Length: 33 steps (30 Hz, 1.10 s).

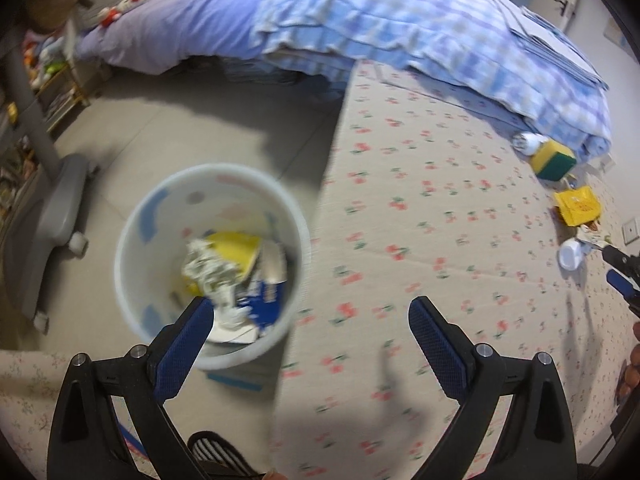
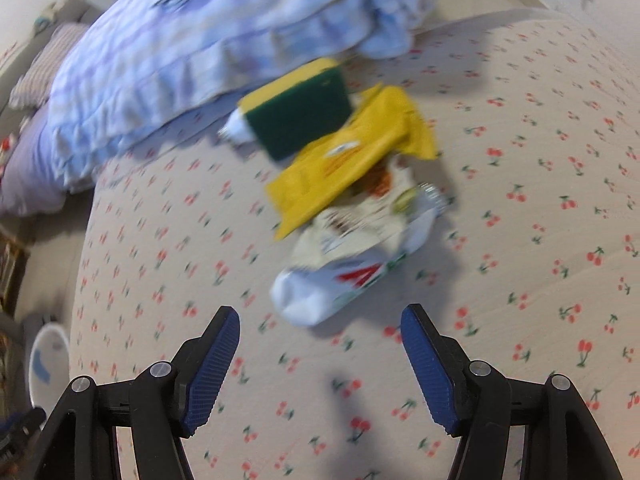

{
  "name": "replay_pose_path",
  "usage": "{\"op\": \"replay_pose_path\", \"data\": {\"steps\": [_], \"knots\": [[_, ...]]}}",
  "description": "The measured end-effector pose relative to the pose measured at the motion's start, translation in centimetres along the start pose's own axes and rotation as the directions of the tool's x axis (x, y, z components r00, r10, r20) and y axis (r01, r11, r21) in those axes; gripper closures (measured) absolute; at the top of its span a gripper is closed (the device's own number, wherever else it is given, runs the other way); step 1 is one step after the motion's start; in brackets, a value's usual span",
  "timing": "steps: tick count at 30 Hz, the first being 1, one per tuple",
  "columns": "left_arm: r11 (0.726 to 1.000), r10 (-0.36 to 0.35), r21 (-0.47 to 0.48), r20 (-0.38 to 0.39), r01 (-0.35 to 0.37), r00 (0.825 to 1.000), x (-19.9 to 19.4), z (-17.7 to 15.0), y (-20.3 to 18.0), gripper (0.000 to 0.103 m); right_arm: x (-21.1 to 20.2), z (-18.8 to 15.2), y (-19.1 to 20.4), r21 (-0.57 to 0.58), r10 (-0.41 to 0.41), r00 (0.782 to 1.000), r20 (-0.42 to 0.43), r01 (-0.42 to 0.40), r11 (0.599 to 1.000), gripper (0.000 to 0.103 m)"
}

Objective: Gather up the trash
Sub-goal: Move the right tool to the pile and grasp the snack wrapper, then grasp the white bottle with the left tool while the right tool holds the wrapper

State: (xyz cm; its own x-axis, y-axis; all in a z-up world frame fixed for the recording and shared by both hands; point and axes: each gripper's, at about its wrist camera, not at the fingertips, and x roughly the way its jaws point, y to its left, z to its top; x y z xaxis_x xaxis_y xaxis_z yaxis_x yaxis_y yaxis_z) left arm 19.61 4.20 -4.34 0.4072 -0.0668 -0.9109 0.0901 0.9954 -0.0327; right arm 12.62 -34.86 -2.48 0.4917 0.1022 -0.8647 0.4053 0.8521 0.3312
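The setting is a bedroom: a mattress covered by a beige sheet printed with red cherries, a rumpled blue-and-white checked quilt at its head, and a pale tiled floor beside it.

**Receptacle.** A round white plastic waste bin stands on the floor just beside the mattress edge. It already contains crumpled paper and yellow and blue packaging.

**Remaining trash.** A loose cluster lies on the sheet near the quilt:
- a yellow-and-green scouring sponge;
- a flat yellow foil packet, partly under the sponge;
- a crumpled white plastic wrapper with red and green print, nearest the right gripper.

**Grippers.** The left gripper is above the bin rim with its jaws wide apart and nothing between them. The right gripper points down at the cluster, jaws apart and empty, not touching the wrapper.

**Handling.** The wrapper appears light, limp and somewhat slick; it will likely crumple and may slip. Recommended hold: pinch the bunched near end, where the material is thickest. The sponge should compress; grip it across its narrow sides. The packet lies flat; take it at a raised edge.
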Motion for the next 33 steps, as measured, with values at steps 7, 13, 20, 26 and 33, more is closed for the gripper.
{"op": "replay_pose_path", "data": {"steps": [7,13,20,26,33], "knots": [[0.998,-0.026,0.065,0.004,0.026,1.0,0.9,1.3,-4.4,0.004,0.9,1.9,-1.8,0.071,0.011,1.0,0.016,-0.012,0.997,0.031],[0.993,-0.048,0.111,-0.015,0.05,0.999,2.3,1.7,-7.7,0.004,2.1,2.7,-3.2,0.092,0.037,0.999,0.013,-0.038,0.995,0.056],[0.981,-0.101,0.164,-0.025,0.104,0.995,3.0,1.5,-12.2,0.004,1.2,2.3,-3.7,0.068,0.117,0.993,0.006,-0.117,0.991,0.085],[0.96,-0.182,0.211,-0.021,0.182,0.983,3.0,0.6,-16.9,0.004,-2.2,1.9,-5.8,0.055,0.116,0.992,0.056,-0.119,0.991,0.092],[0.916,-0.269,0.309,-0.004,0.257,0.963,2.9,-0.4,-22.9,0.004,-4.6,1.1,-10.5,0.095,0.08,0.994,0.068,-0.087,0.992,0.092]]}}
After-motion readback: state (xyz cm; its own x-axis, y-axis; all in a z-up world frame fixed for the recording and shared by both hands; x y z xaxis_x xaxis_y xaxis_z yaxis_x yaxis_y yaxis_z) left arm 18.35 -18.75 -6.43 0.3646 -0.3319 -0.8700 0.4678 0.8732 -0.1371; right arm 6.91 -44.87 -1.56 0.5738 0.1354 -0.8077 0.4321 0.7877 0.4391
